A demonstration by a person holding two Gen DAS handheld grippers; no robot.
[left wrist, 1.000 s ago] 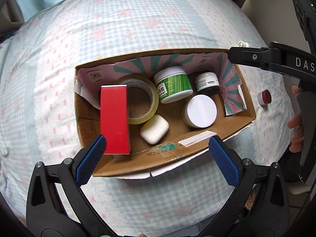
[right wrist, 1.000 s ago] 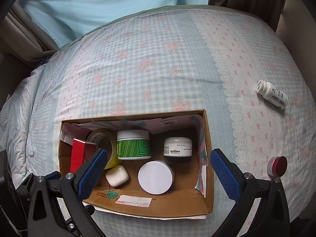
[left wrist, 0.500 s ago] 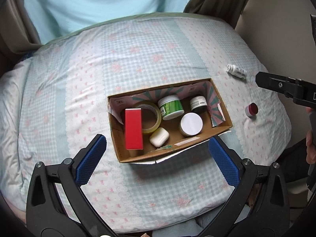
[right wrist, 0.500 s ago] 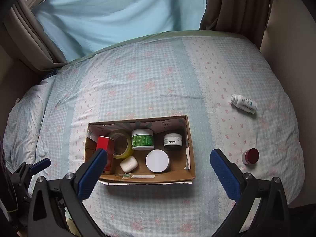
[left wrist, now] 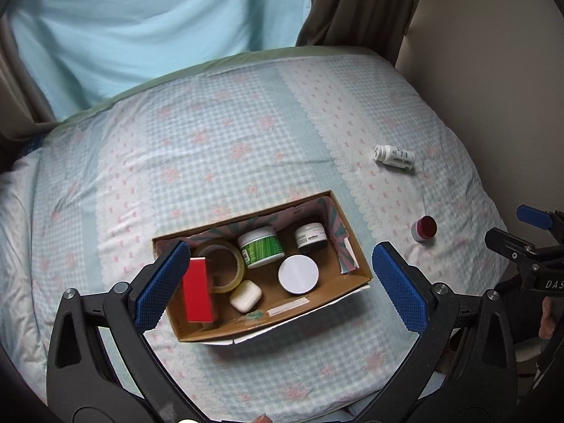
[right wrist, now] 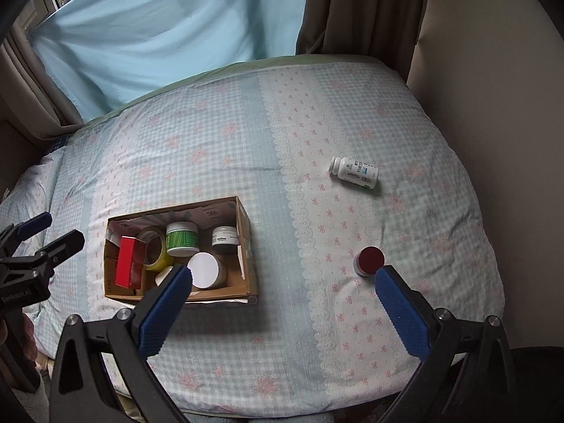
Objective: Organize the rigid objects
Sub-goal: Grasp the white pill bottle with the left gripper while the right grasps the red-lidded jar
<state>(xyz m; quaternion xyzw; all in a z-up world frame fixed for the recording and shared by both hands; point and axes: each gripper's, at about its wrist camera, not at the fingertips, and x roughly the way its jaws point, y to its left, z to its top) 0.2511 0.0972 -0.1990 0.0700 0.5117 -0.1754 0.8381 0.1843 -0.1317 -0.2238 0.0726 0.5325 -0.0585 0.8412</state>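
Note:
A cardboard box (left wrist: pixel 356 257) (right wrist: pixel 246 232) sits on the bed. It holds a red box (left wrist: pixel 198 290), a tape roll (left wrist: pixel 225 264), a green jar (left wrist: pixel 261 246), a dark jar (left wrist: pixel 310 236), a white-lidded jar (left wrist: pixel 298 274) and a white earbud case (left wrist: pixel 245 296). A white pill bottle (left wrist: pixel 394 156) (right wrist: pixel 354 172) and a small red-capped jar (left wrist: pixel 423 229) (right wrist: pixel 368 260) lie loose on the bed to the right. My left gripper (left wrist: pixel 280 287) is open and empty, high above the box. My right gripper (right wrist: pixel 283 308) is open and empty, above the bed right of the box.
The bed has a checked, flowered cover (right wrist: pixel 218 141). A light blue curtain (left wrist: pixel 141 28) and a brown curtain (right wrist: pixel 359 10) hang behind it. A beige wall (right wrist: pixel 493 70) stands along the right side. Each gripper shows at the edge of the other's view.
Both grippers have risen and pulled back from the box, so it looks much smaller. The right gripper has also shifted right. Nothing in the box has moved.

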